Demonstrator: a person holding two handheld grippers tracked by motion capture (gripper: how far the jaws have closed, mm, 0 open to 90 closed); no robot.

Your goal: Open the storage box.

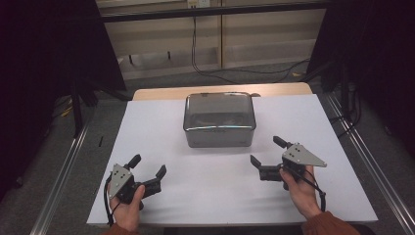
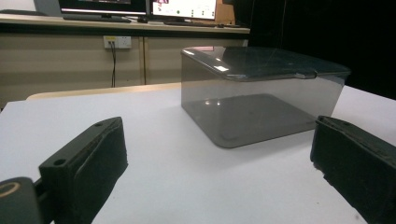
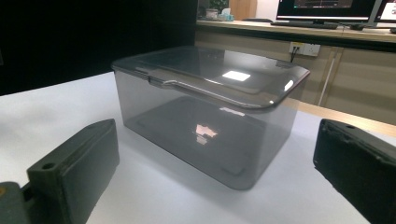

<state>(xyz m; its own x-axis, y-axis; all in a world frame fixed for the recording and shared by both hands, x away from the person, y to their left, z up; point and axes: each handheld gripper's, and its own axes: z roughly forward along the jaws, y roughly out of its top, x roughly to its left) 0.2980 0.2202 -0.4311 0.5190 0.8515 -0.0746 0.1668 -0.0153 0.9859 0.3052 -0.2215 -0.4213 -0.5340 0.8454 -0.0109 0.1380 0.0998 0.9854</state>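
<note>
White board covers the table [image 1: 205, 196], which stands on a grey floor with a pale cabinet wall and trailing black cables [image 1: 195, 54] behind it; monitors [image 2: 140, 7] sit on the counter above that wall.

At the middle of the far half of the table rests a smoky transparent plastic box [image 1: 219, 120], rectangular with rounded corners. Its lid [image 3: 210, 74] is on and lies flat, with a small tab at the front edge. Through the walls the box looks empty, though reflections blur the high view.

On the person's own left, the left gripper [image 1: 147, 169] is held in a hand near the front left of the table, low over the surface, its two black jaws spread wide with nothing between them. It stands well apart from the box and points towards it.

On the other side, the right gripper [image 1: 266, 152] is held near the front right, just short of the box's right front corner. Its jaws are likewise spread wide, clamping nothing, and do not touch the box.
</note>
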